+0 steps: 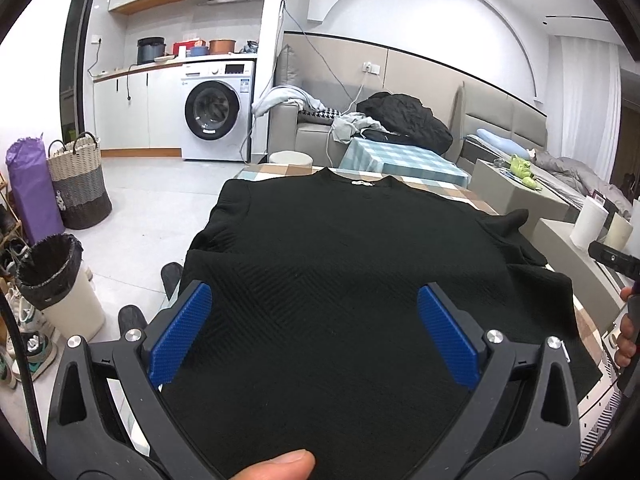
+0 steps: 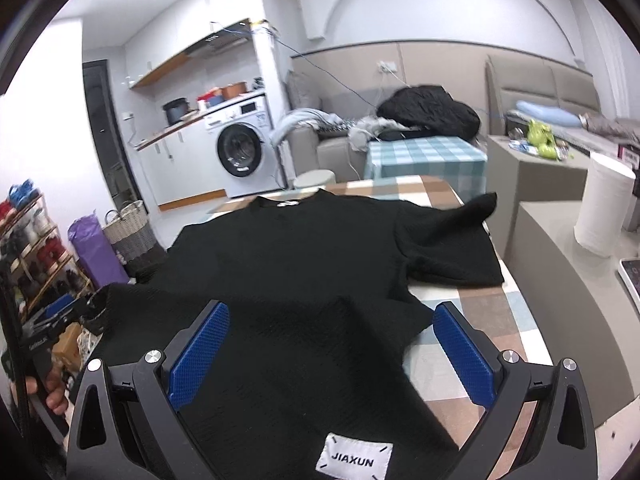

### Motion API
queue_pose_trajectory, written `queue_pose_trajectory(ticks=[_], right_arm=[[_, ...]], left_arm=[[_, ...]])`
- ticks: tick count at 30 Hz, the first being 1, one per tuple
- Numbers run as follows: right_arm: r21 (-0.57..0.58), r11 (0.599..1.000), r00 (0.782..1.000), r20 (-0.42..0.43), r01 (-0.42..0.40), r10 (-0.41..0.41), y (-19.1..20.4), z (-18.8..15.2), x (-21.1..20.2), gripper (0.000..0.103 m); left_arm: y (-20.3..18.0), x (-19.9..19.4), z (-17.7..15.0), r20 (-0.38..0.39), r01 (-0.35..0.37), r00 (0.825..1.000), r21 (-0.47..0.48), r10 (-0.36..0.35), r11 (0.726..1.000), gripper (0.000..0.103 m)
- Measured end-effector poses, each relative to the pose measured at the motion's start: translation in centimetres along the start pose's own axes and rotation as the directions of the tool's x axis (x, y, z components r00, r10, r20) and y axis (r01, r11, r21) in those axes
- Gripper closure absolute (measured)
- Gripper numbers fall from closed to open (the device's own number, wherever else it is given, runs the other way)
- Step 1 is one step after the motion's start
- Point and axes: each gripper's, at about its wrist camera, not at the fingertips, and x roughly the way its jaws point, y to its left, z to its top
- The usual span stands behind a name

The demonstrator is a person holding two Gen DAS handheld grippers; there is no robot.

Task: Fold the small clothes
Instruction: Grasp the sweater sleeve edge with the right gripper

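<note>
Hovering: both claws hang above the near end of the black shirt [image 1: 340,248], neither touching cloth as far as can be seen.
Shirt position: spread flat on the checked table [image 2: 464,344], hem toward the near edge, collar toward the far edge.
Long axis: runs from near edge to far edge, straight ahead along the fingers of both claws.
Left gripper [image 1: 314,334]: jaws spread wide, nothing between the blue pads [image 1: 182,334]; the shirt's lower body lies directly beneath and ahead.
Right gripper [image 2: 330,352]: jaws also spread wide and empty; the white JIAXUN label [image 2: 354,458] at the hem sits just under it.
Left sleeve [image 1: 230,216]: lies at the table's left edge, partly draped over it, nearer the left claw.
Right sleeve [image 2: 452,240]: spread out toward the right edge, its tip lifted, ahead and right of the right claw.
Deciding relation: each sleeve lies outward and forward of the claw on its own side, so a sleeve-in fold likely suits same-side arms; a hem-to-collar fold would run along the long axis.
Risk: the left side hangs off the edge and may slide if pulled.
Progress: judged early, no fold visible yet.
</note>
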Motion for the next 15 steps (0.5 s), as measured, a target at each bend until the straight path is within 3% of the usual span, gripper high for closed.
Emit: queue_pose_trajectory(ticks=[5, 12, 15], right_arm=[[0.077, 0.997, 1.0, 0.002, 0.02, -0.021, -1.6, 1.5, 1.0, 0.0], [0.206, 0.976, 0.996, -0.069, 0.065, -0.052, -4.7, 3.2, 3.6, 0.0], [0.33, 0.944, 0.996, -0.088, 0.028, 0.002, -7.6, 3.1, 5.2, 0.011]], left_arm=[[0.7, 1.6, 1.5, -0.014, -0.01, 1.0, -0.003, 0.01, 1.0, 0.0], [1.4, 5.7, 3.5, -0.055, -0.017, 0.998, -0.025, 0.016, 1.0, 0.0], [1.8, 7.7, 4.0, -0.069, -0.019, 0.997, -0.036, 0.017, 0.999, 0.002]])
